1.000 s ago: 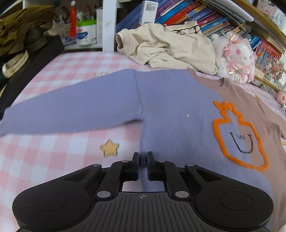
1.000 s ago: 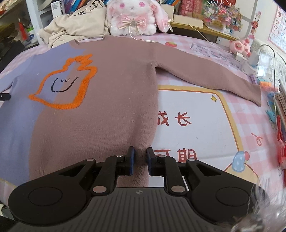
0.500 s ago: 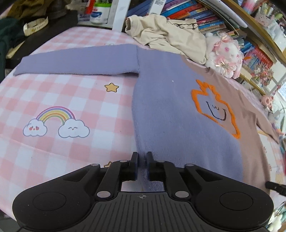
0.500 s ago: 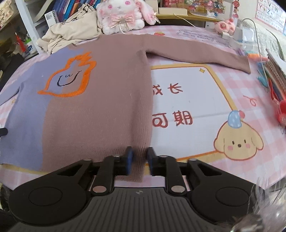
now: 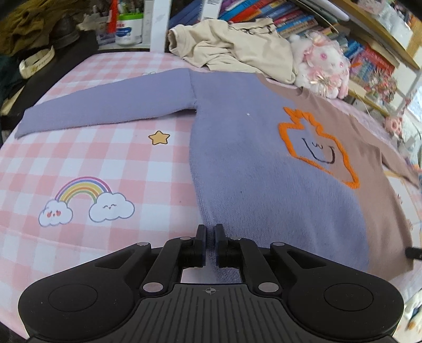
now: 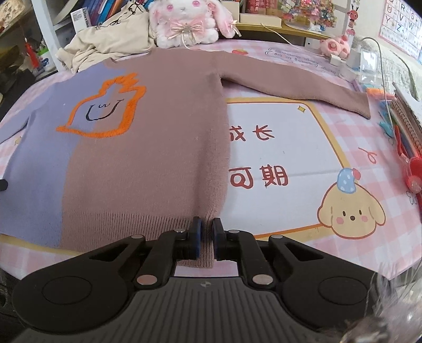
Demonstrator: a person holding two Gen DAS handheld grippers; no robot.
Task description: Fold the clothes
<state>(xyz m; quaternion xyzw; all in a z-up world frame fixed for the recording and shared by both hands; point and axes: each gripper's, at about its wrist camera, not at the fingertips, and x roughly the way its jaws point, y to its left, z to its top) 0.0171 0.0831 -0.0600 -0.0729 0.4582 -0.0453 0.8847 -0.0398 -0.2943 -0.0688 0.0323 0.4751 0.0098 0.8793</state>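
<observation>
A half lilac, half brown sweater with an orange outlined face lies flat, front up, sleeves spread, on a pink checked cloth; it also shows in the right wrist view. My left gripper is shut on the sweater's hem at its lilac corner. My right gripper is shut on the hem at its brown corner. The lilac sleeve reaches left, the brown sleeve reaches right.
A crumpled cream garment and a pink plush rabbit sit at the sweater's collar. Bookshelves stand behind. Pens and a notebook lie at the right edge. A dark chair with clothes is at the far left.
Both grippers have drawn back toward the near table edge with the hem between their fingers, so the whole sweater now shows flat. Between the last two moments little has moved.
</observation>
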